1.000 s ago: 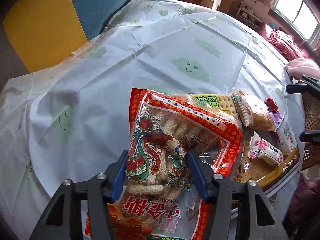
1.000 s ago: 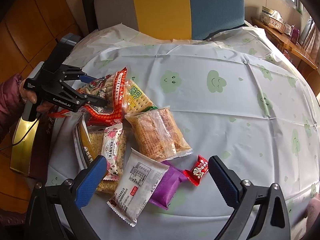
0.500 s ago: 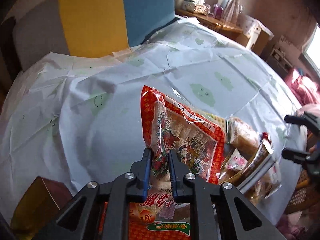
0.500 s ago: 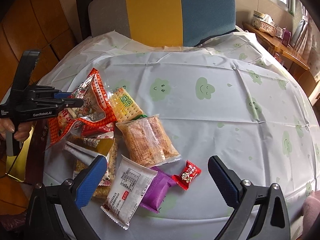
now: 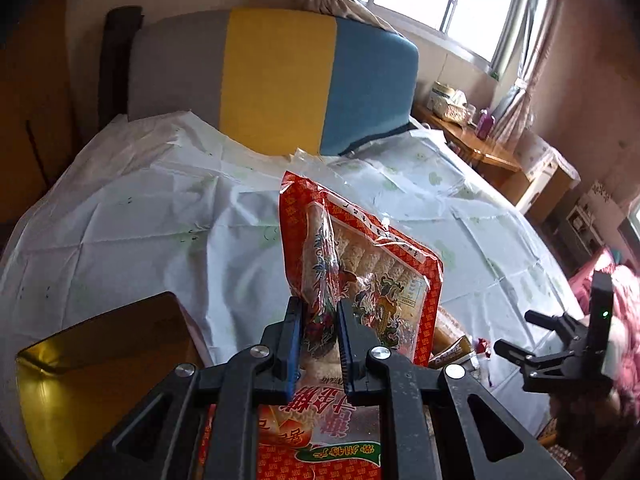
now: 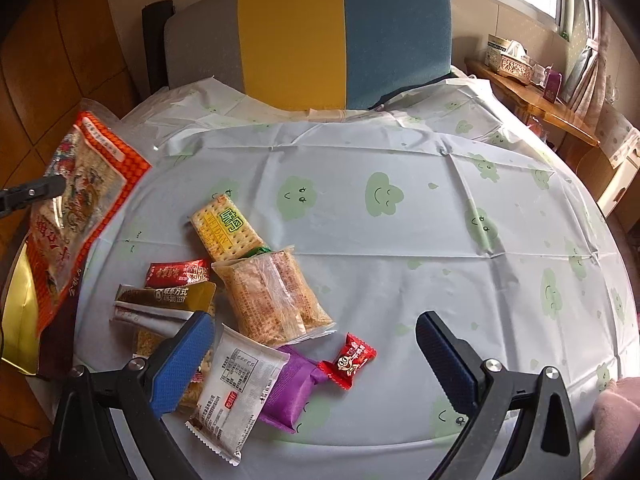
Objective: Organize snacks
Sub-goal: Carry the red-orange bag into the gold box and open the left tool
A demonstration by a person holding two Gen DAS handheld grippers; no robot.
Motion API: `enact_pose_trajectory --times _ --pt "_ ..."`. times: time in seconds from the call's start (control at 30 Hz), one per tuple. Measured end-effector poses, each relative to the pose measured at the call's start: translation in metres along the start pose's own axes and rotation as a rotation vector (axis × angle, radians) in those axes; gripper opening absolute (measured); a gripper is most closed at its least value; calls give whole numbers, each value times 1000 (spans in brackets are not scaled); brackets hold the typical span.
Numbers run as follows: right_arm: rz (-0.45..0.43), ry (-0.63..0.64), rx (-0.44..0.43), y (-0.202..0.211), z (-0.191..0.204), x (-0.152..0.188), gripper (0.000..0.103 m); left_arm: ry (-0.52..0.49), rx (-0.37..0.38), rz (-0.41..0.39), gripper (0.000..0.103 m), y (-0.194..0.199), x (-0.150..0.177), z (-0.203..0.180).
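Left gripper (image 5: 319, 320) under my control pinching the red rice-candy bag (image 5: 360, 272) clear of the tablecloth (image 6: 400, 220), gold tin (image 5: 80, 380) to its left, my right gripper (image 6: 316, 354) spread wide over loose snack packets (image 6: 272, 300) just ahead.

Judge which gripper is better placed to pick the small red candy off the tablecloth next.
Right. The right gripper hangs open just above the red candy, jaws straddling it. The left gripper is shut on the big red snack bag, lifted off to the side.
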State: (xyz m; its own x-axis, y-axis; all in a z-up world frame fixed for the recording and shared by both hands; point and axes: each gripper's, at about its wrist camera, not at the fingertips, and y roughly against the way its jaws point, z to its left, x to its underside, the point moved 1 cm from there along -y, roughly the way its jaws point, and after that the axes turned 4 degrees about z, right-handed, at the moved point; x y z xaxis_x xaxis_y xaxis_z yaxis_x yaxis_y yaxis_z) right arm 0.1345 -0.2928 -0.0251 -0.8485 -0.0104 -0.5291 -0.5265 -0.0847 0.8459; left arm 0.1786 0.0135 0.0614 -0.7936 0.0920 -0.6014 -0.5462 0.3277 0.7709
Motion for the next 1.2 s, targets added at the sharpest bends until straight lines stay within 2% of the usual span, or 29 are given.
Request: enact_pose_trajectory --times 0.13,0.33,0.43,0.6,0.67,0.73,0.87,1.2 --pt "-15 -8 10 4 -1 1 102 138 -51 -43 17 42 10 30" --pt "-37 -6 11 9 1 3 102 384 -204 -60 17 76 50 95" --pt "-37 1 18 10 4 4 102 482 -251 -40 17 75 72 123" --pt "-34 6 30 8 5 4 102 579 -349 18 17 44 92 152" --pt "-32 6 37 8 4 5 102 594 -387 23 16 32 96 164" --pt "-29 4 43 7 4 6 102 626 -437 25 12 24 96 177" --pt "-23 1 50 5 3 6 102 607 -524 50 12 20 100 187" --pt "-16 20 29 3 8 5 102 436 -495 32 12 25 123 140"
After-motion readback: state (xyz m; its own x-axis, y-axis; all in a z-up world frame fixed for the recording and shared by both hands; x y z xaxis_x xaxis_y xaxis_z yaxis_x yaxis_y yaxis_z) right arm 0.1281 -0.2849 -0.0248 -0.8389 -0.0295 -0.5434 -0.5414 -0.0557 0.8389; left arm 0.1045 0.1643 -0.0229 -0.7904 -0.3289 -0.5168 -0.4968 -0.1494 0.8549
